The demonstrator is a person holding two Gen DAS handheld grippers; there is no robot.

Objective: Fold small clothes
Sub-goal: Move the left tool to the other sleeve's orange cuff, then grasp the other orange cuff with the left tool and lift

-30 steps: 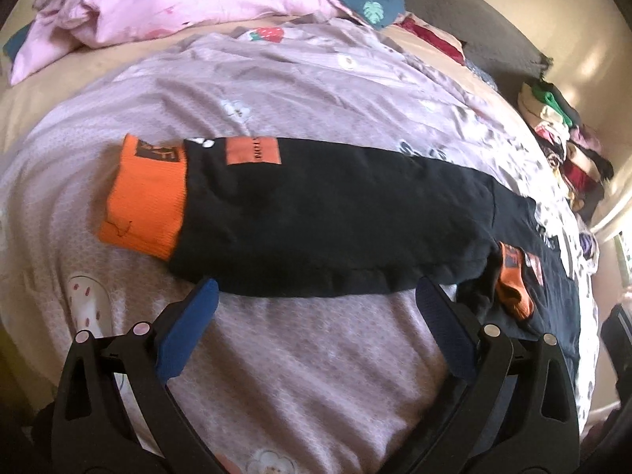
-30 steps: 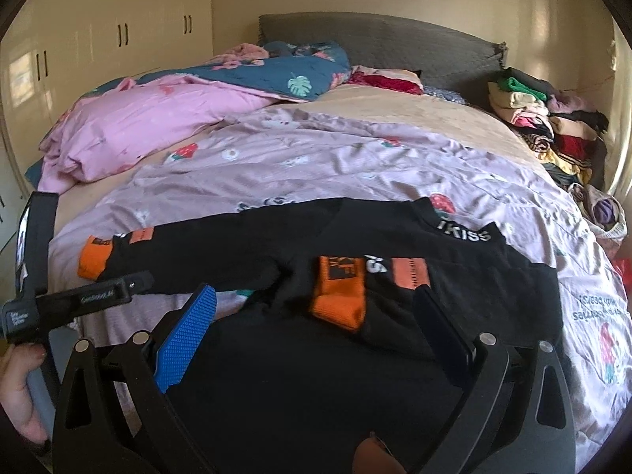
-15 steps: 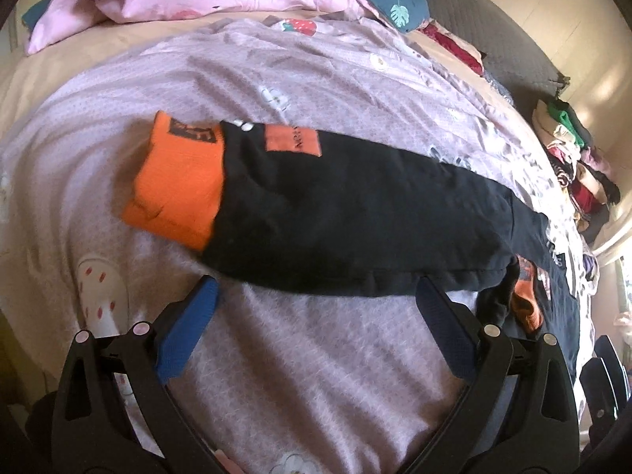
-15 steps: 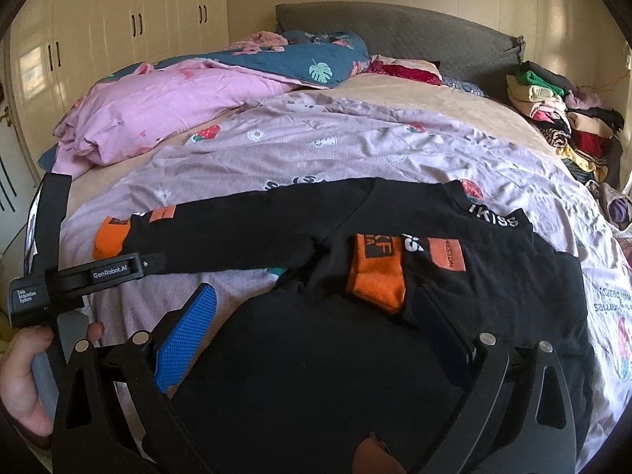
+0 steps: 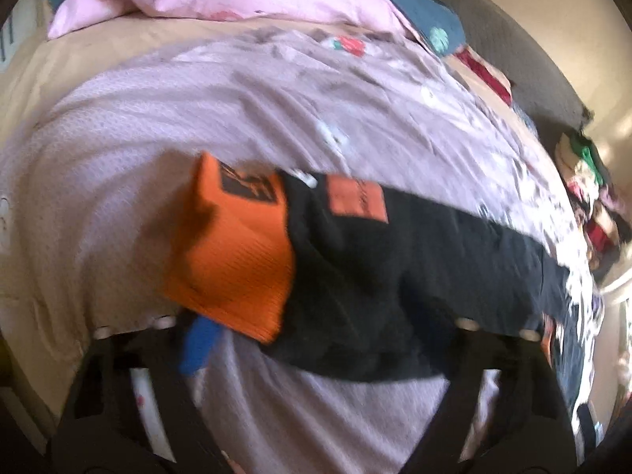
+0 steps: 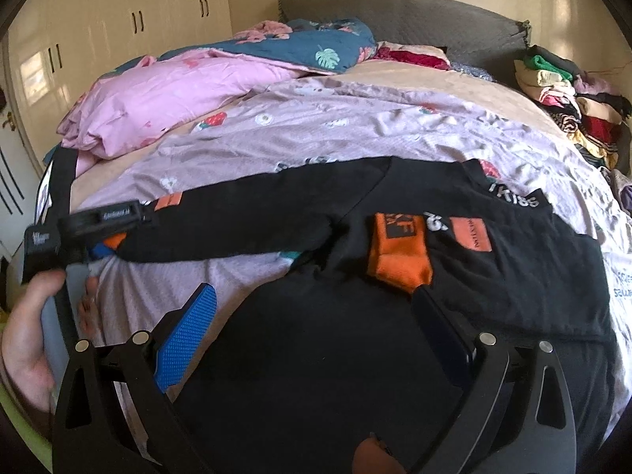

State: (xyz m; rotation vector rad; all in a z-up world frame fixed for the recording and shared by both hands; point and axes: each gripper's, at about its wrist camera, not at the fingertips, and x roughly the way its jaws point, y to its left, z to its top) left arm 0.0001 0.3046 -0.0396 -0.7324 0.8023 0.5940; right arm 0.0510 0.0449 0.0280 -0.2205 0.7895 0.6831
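Note:
A black long-sleeved top (image 6: pixel 316 355) with orange cuffs lies flat on the lilac bedspread (image 6: pixel 355 134). One sleeve is folded across the body, its orange cuff (image 6: pixel 399 252) just beyond my right gripper (image 6: pixel 312 304), which hangs open over the body. The other sleeve (image 5: pixel 414 268) stretches out to the left. My left gripper (image 5: pixel 328 331) straddles that sleeve's near edge by its orange cuff (image 5: pixel 233 260). Its jaws are closing with the cloth between them; the cuff overlaps the blue pad (image 5: pixel 197 343). This view is blurred. From the right wrist, the left gripper (image 6: pixel 102 237) shows at the sleeve's end.
A pink duvet (image 6: pixel 166 91) and a teal leaf-print pillow (image 6: pixel 316 43) lie at the head of the bed, against a grey headboard (image 6: pixel 395 15). A stack of folded clothes (image 6: pixel 561 91) sits at the far right. A person's hand (image 6: pixel 27 324) holds the left gripper.
The left gripper has moved in on the stretched sleeve until the orange cuff overlaps its blue pad, and its jaws have narrowed. The right gripper has sunk a little toward the top.

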